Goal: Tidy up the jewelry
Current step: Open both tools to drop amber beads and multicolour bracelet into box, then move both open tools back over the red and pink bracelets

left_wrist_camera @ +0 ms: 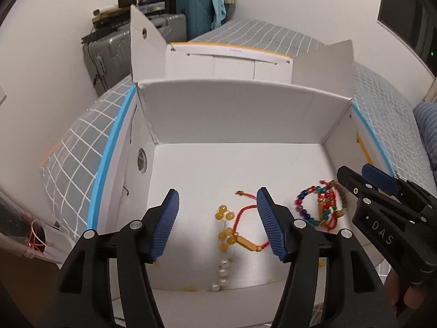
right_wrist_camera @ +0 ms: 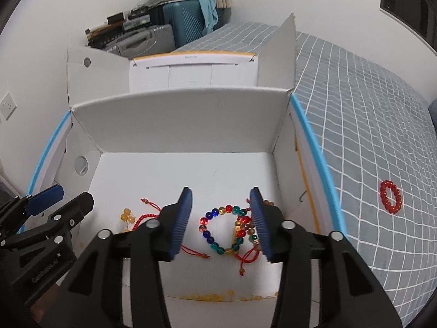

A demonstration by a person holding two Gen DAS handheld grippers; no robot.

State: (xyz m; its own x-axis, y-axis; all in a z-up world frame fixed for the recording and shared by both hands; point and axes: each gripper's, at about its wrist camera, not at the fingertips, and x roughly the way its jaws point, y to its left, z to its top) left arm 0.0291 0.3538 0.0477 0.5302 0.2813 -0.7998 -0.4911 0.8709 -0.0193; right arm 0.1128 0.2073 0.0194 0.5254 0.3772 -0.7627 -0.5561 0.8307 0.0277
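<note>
**Both grippers hover open over the jewelry box**

A white cardboard box (left_wrist_camera: pixel 237 109) sits on a bed (right_wrist_camera: pixel 368 125) covered in a grey grid-pattern blanket, its flaps standing up around a flat white floor.

The left gripper (left_wrist_camera: pixel 218 221) hangs above the near part of the box floor with its blue-padded fingers (left_wrist_camera: pixel 166 224) spread apart and holding nothing. Between and just below them lies a red cord bracelet with amber-yellow beads (left_wrist_camera: pixel 232 232), and nearer the front edge a short strand of white pearls (left_wrist_camera: pixel 222 273).

The right gripper (right_wrist_camera: pixel 221 221) is also spread wide and empty, poised above a bracelet of multicoloured glass beads (right_wrist_camera: pixel 221 229) that lies on the box floor toward its right side. Touching that bracelet is a tangle of red cord and brown beads (right_wrist_camera: pixel 245 257); how many pieces it holds I cannot tell.

Outside the box, a red bead bracelet (right_wrist_camera: pixel 391 196) lies on the blanket, well apart from the rest.

Suitcases (right_wrist_camera: pixel 183 24) are stacked against the far wall.
</note>
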